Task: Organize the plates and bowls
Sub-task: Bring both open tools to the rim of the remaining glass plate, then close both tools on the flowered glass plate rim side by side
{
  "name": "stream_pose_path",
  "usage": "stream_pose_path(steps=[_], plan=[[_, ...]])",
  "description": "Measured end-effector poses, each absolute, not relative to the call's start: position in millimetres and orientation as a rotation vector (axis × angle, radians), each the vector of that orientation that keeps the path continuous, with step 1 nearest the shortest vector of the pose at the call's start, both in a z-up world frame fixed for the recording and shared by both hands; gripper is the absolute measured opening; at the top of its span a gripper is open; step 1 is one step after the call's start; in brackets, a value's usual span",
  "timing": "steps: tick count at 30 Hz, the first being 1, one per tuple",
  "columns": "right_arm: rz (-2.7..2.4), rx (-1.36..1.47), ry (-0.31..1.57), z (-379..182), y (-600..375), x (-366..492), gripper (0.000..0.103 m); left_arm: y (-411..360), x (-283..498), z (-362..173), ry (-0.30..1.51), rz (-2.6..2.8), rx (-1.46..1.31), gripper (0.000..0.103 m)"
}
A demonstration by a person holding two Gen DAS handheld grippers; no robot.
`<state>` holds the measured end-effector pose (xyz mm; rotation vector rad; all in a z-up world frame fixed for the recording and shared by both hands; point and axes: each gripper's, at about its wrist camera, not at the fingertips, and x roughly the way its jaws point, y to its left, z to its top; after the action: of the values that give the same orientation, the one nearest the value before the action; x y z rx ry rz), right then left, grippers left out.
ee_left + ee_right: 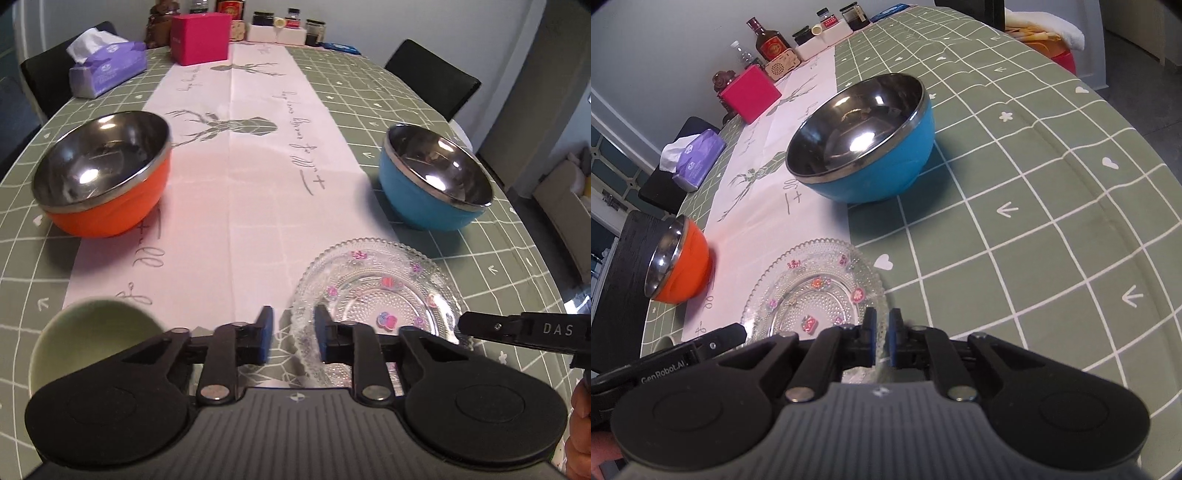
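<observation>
Far left, a pale green bowl (92, 339) sits by my left hand-held gripper (293, 332), the orange steel-lined bowl (107, 173) beyond it on the worktop (480, 258). My left pads straddle the near-left rim of the glass plate (376, 291), narrow gap, not clearly pinching. To the right, my right hand-held gripper (882, 341) pinches the plate's other rim, nearly closed. The blue bowl (864, 140) stands beyond the plate.

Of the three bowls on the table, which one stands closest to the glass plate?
The blue bowl, steel-lined, stands just beyond the glass plate on the green cloth. The orange bowl sits across the white runner, and the pale green bowl lies past the left gripper.
</observation>
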<state>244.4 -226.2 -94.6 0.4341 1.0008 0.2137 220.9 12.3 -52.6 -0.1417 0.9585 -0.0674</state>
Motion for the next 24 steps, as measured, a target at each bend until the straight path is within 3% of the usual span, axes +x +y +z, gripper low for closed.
stream_pose_path(steps=[5, 21, 24], plan=[[0.220, 0.458, 1.020, -98, -230, 244, 0.007, -7, 229, -52, 0.973, -0.050, -0.011, 0.022], [0.268, 0.582, 1.075, -109, -238, 249, 0.010, 0, 237, -62, 1.012, -0.038, -0.132, 0.020], [0.262, 0.563, 1.058, -109, -237, 248, 0.006, 0, 232, -62, 0.999, -0.019, -0.149, 0.018]])
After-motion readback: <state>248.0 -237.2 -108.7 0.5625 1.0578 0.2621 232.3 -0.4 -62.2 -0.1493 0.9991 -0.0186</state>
